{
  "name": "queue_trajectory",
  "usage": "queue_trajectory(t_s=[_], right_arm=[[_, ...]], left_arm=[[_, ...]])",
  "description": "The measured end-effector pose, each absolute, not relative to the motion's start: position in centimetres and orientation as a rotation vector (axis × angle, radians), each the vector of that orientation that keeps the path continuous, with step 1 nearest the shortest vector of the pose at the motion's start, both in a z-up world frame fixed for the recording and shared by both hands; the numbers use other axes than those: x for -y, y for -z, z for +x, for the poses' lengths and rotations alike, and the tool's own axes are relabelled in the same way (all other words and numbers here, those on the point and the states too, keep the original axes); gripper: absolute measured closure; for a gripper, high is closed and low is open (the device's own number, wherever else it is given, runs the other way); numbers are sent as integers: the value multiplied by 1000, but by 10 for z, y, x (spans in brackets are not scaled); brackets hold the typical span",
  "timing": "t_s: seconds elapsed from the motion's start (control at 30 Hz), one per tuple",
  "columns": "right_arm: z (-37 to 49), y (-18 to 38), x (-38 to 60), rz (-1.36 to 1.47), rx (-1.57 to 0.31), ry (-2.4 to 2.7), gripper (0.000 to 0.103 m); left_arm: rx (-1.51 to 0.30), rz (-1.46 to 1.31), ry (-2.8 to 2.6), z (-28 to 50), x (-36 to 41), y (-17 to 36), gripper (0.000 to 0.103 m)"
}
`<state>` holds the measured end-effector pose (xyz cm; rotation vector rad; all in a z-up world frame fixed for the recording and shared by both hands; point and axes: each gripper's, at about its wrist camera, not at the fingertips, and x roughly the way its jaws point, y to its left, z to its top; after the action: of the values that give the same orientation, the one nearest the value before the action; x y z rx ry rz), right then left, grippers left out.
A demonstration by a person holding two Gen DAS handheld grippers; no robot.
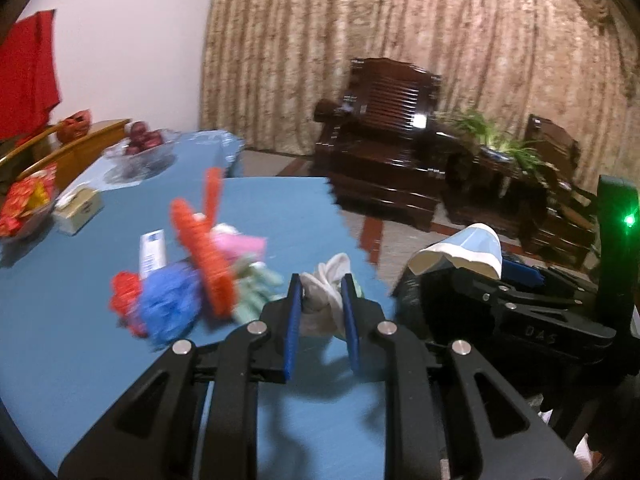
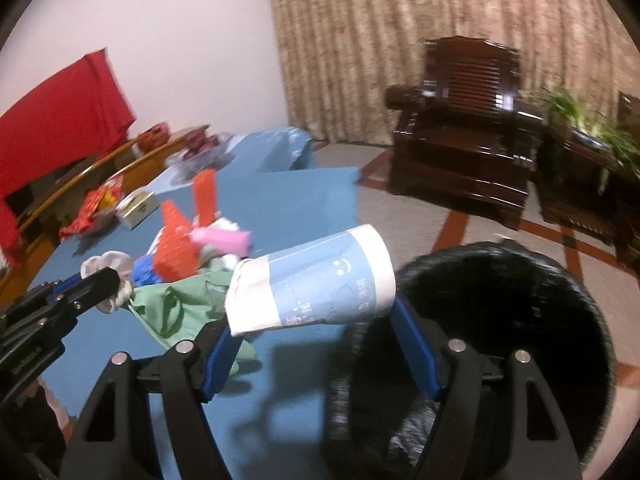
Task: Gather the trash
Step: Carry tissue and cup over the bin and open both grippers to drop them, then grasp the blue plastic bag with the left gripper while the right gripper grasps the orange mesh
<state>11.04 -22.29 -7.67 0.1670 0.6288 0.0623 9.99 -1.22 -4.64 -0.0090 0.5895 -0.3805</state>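
Note:
My left gripper (image 1: pixel 321 285) is shut on a crumpled white tissue (image 1: pixel 326 272), lifted just above the blue table (image 1: pixel 280 208). A blurred pile of orange, blue, red, pink and green scraps (image 1: pixel 192 268) lies on the table to its left. My right gripper (image 2: pixel 316 320) is shut on a crushed white-and-blue paper cup (image 2: pixel 320 280) lying sideways across its pads, at the table's edge. A black bag-lined bin (image 2: pixel 592 320) stands on the floor just right of it. From the right wrist, the left gripper (image 2: pixel 116 280) shows at the left with the tissue (image 2: pixel 106 264).
At the table's far left are a glass bowl of red fruit (image 1: pixel 142 152), a small tissue box (image 1: pixel 78 208) and a bowl of red wrappers (image 1: pixel 24 204). A green sheet (image 2: pixel 176 312) lies by the pile. Dark wooden armchairs (image 1: pixel 380 136) and a plant (image 1: pixel 500 136) stand before the curtain.

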Motion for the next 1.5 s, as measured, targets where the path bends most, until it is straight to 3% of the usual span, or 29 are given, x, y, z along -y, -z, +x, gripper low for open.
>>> queue_trajectory(t_s=[0.33,0.6,0.7,0.77,0.83,0.9,0.97,1.07,1.5], right_arm=[[85,97,309,189,-676,162,31],[68,126,337,205,-753,242,30],[66,131,338,204,-770,247,18],[66,133,337,208,-776,245,16],[69,132,338,211,-777,242,15],[70,130,334,210,-771,236,14],[71,126,330,205,-757,231,8],[74,119,322,197,-732,218,6],[118,93,237,116,-647,39,6]], left_arm=[[-602,10,577,118,107,59,84],[-716,63,674,127,160,102,82],[-742,68,681,129,162,114,75],[-745,75,676,132,159,118,64],[-742,81,660,134,155,119,61],[-736,81,642,134,144,117,51],[-716,80,610,134,134,114,32],[-683,75,556,135,115,105,15],[-605,45,234,139,-16,78,10]])
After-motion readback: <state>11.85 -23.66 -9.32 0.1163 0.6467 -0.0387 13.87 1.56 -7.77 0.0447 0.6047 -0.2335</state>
